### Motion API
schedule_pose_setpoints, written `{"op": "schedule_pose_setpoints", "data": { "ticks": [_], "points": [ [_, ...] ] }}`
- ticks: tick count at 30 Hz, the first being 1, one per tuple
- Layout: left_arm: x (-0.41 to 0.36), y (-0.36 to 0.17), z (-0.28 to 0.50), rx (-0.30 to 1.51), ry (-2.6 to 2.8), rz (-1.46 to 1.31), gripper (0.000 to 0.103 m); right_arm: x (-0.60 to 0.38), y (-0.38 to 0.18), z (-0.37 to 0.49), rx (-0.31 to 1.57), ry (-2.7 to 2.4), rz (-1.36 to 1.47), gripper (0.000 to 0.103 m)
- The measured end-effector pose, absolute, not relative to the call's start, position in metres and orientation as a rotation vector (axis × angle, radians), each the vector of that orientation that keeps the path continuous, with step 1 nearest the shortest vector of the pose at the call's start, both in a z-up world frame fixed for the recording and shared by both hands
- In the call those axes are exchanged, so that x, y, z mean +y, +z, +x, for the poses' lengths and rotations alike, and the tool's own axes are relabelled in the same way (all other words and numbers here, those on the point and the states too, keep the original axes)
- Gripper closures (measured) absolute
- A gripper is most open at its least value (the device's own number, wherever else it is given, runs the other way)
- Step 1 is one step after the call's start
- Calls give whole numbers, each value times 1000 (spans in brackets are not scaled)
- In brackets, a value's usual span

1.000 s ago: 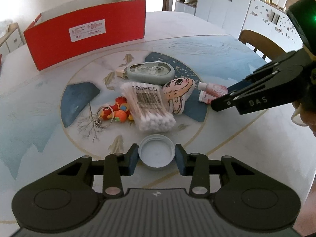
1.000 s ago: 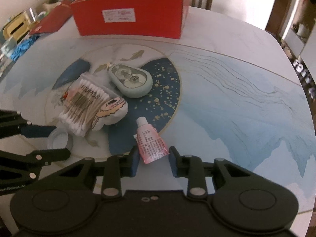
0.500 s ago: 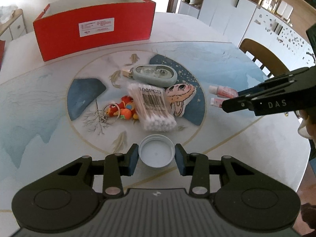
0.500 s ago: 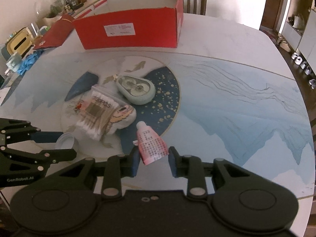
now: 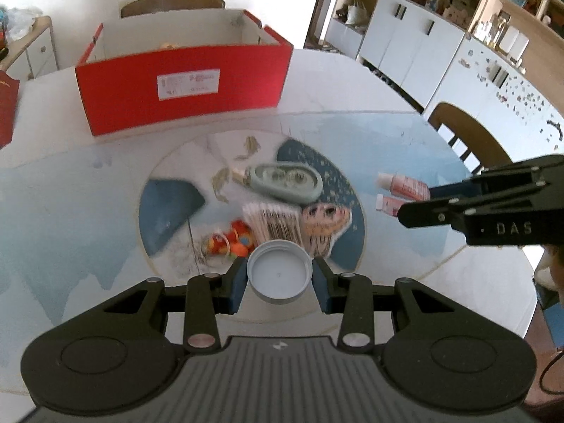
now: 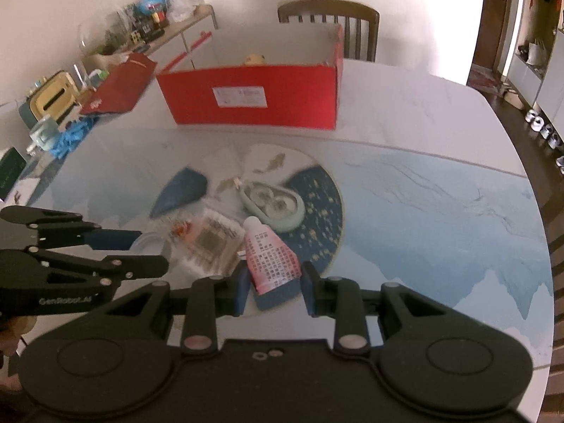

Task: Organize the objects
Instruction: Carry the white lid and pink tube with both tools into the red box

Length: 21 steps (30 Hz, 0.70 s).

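**Cap and tube lifted above the painted table**

The left gripper (image 5: 279, 276) was clamped on a round grey-white cap (image 5: 279, 270), held clear of the table with its hollow side up. The right gripper (image 6: 271, 283) gripped a pink tube (image 6: 269, 259) by its flat end, nozzle pointing away. Below them, on the round medallion of the table (image 6: 440, 218), lay a pack of cotton swabs (image 5: 273, 224), a pale green oval case (image 5: 283, 183), a cartoon-printed pouch (image 5: 326, 220) and an orange keychain toy (image 5: 232, 241), clustered close together. Behind these stood an open red box (image 5: 183, 88) with a yellowish item inside. The tabletop was glossy, painted with blue mountains. Wooden chairs (image 6: 328, 17) stood around it; white cabinets (image 5: 416, 49) and a cluttered sideboard (image 6: 141, 35) lined the walls.
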<state>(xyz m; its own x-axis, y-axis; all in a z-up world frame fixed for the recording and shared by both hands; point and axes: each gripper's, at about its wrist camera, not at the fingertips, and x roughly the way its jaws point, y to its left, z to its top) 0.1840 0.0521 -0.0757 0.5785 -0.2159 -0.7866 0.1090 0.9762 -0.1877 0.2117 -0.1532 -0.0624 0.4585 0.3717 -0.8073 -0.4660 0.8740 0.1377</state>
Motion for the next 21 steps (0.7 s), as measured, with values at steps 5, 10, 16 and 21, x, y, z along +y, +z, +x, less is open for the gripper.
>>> {"op": "schedule_pose_setpoints", "data": {
  "ticks": [5, 10, 16, 21],
  "points": [
    [66, -62, 199, 907, -176, -124, 65, -144, -49, 224, 943, 532, -96, 74],
    [83, -45, 221, 864, -166, -105, 65, -134, -34, 241, 921, 550, -84, 74],
    [102, -18, 249, 801, -159, -70, 65, -121, -11, 273, 867, 546, -78, 74],
    [117, 2, 275, 766, -152, -35, 65, -110, 8, 300, 815, 529, -93, 74]
  ]
}}
